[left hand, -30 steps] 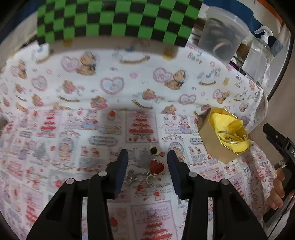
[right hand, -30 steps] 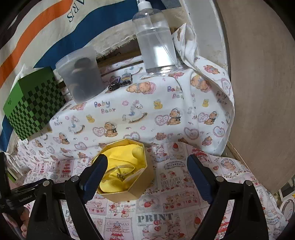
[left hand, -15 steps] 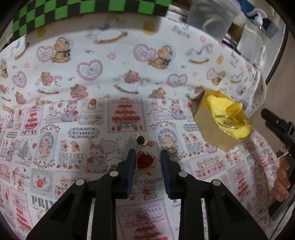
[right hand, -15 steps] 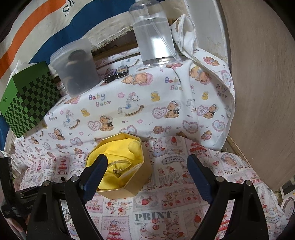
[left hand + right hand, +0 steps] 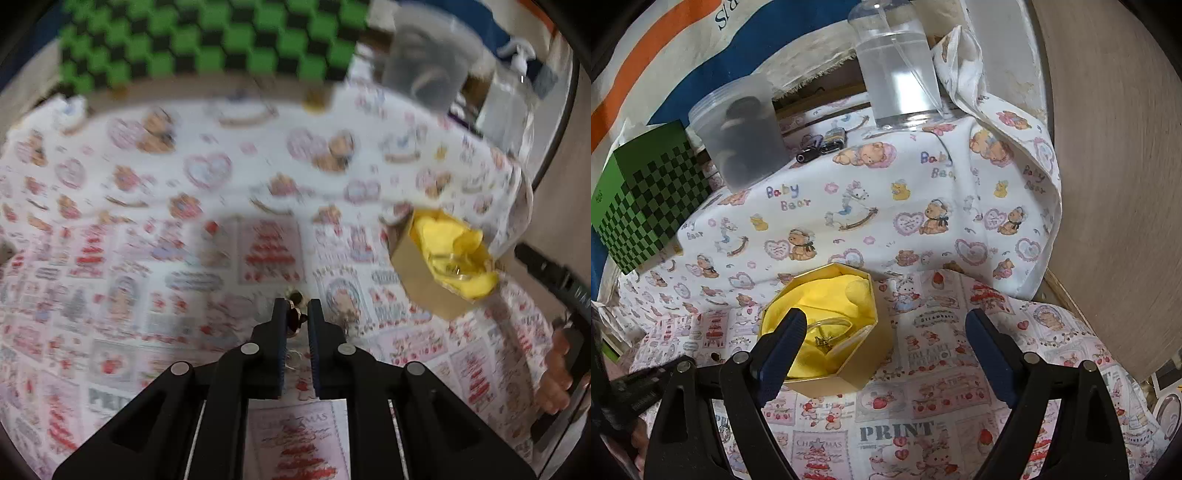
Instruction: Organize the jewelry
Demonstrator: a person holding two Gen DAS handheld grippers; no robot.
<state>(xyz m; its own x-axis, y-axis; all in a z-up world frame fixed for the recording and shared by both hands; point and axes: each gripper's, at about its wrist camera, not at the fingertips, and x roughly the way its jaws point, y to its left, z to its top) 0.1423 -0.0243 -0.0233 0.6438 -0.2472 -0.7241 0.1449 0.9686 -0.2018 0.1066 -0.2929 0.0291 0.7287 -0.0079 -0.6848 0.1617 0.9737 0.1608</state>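
Printed cloth covers the counter; left tool, just closing, pinches the heart pendant, gold box lying rightward beside the wide-open, empty right tool.

The white bear cloth behind the gold box says "Baby Bear" — the pink cloth in front says "PRINT" and "CHRISTMAS".
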